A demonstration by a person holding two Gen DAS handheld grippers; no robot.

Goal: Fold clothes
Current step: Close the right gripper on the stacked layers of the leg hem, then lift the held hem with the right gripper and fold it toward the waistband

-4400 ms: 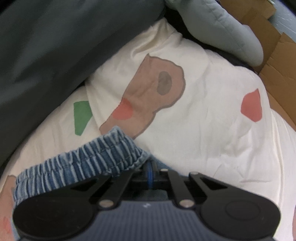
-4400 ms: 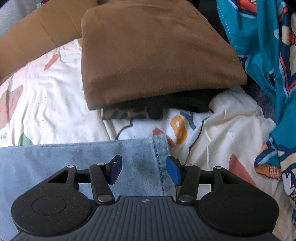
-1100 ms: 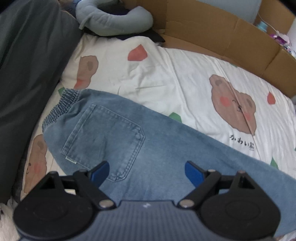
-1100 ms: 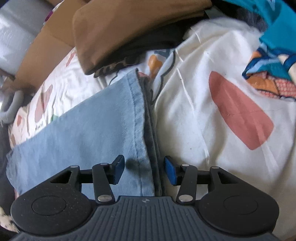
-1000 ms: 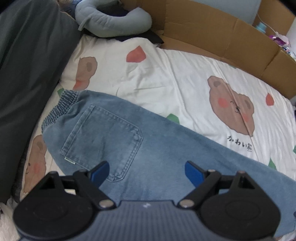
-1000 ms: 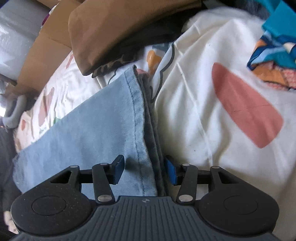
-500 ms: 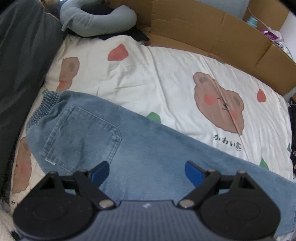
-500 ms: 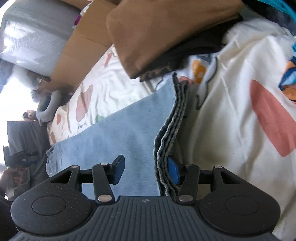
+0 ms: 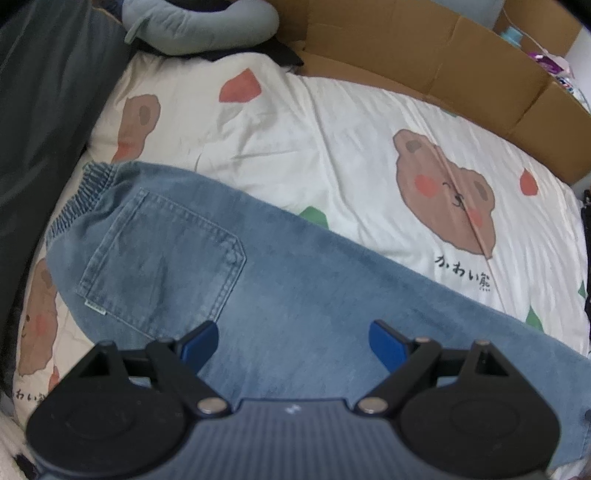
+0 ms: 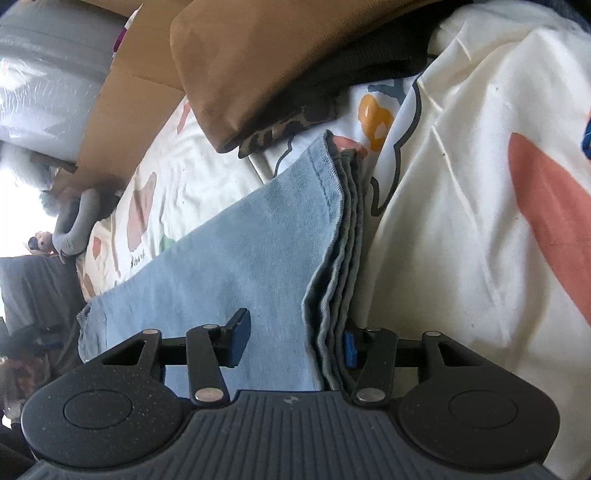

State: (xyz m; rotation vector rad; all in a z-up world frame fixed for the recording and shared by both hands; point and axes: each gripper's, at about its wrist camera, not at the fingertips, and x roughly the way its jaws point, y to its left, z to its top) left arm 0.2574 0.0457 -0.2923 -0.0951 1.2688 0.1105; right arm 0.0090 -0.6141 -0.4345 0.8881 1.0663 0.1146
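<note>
Fingers: the left gripper (image 9: 293, 339) has its blue pads (image 9: 201, 339) spread wide, nothing between them but air; it points steeply down over the jeans (image 9: 258, 288), above the thigh just right of the back pocket (image 9: 162, 266). No contact can be made out.

The right gripper (image 10: 293, 338) is at a middling gap with its jaws closing. The stacked hem edges of the jeans (image 10: 332, 295) stand between the pads: the right pad (image 10: 349, 349) sits against the outer side of the layered hem, the left pad (image 10: 238, 334) is apart from the cloth edge, over the flat denim. Not yet pinched from both sides.

Jeans: light blue denim, laid flat and lengthwise on the bedsheet (image 9: 351, 147), a cream sheet printed with a brown bear (image 9: 447, 199) and red and green shapes. The elastic waistband (image 9: 81, 199) lies at the far left end of the jeans, next to a dark grey cover (image 9: 40, 110).

Beyond the jeans' hem: a folded brown garment (image 10: 295, 55) on top of a black one and a leopard-print piece (image 10: 291, 125), just past the hem corner.

Beyond the jeans across the sheet: a cardboard wall (image 9: 443, 59) along the far edge, a grey-blue neck pillow (image 9: 199, 26) at the far left corner.
</note>
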